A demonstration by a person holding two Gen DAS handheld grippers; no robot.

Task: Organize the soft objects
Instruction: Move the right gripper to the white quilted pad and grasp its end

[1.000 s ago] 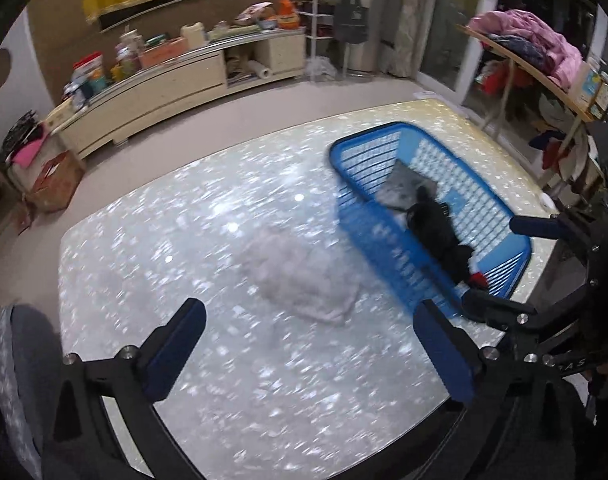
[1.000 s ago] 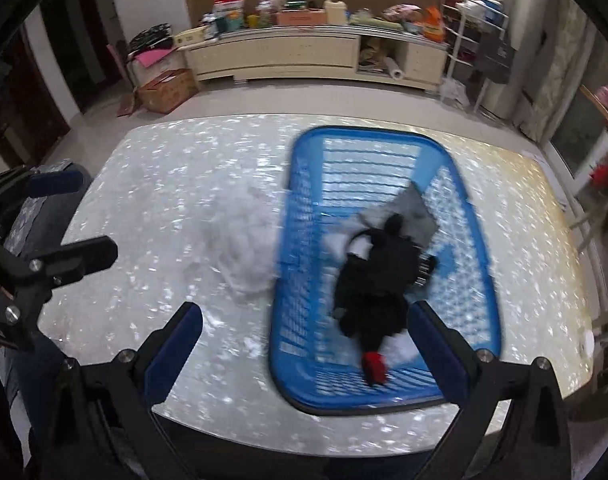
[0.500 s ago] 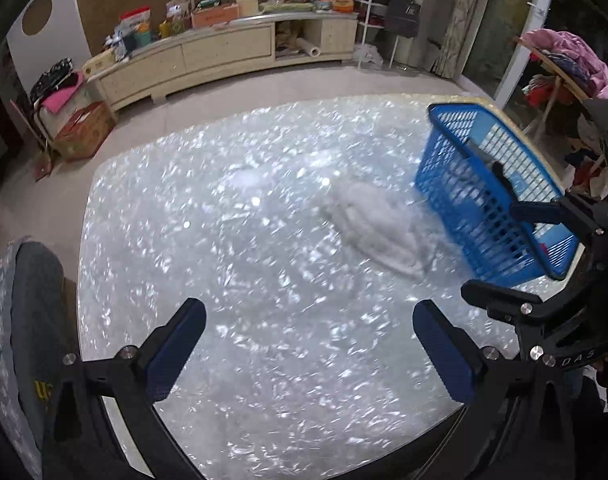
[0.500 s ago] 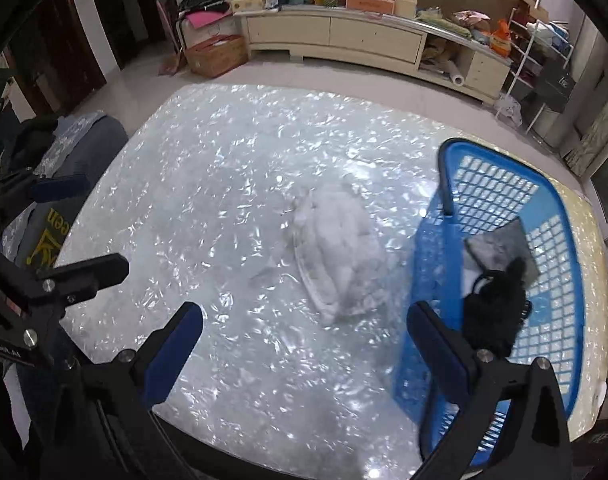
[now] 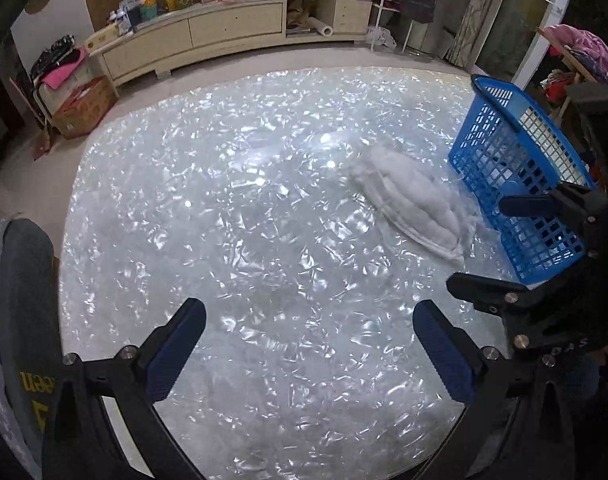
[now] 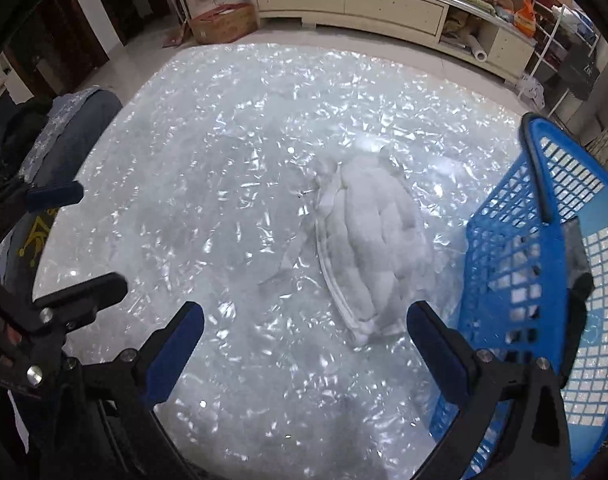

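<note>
Right wrist view shows both tools, right (image 6: 304,344) and left (image 5: 310,344), gaping empty over the bench (image 6: 223,140), while the white plush (image 6: 376,248) beside the basket (image 6: 516,248) looks light and squashy, best pinched at its near seam.

Pretty dim room, with overhead light throwing bright glare specks all over the shiny table (image 5: 263,220) ahead of the grippers. Heavy fisheye bending plus black vignette at the corners. Everything's a bit soft, mildly motion-blurred.
</note>
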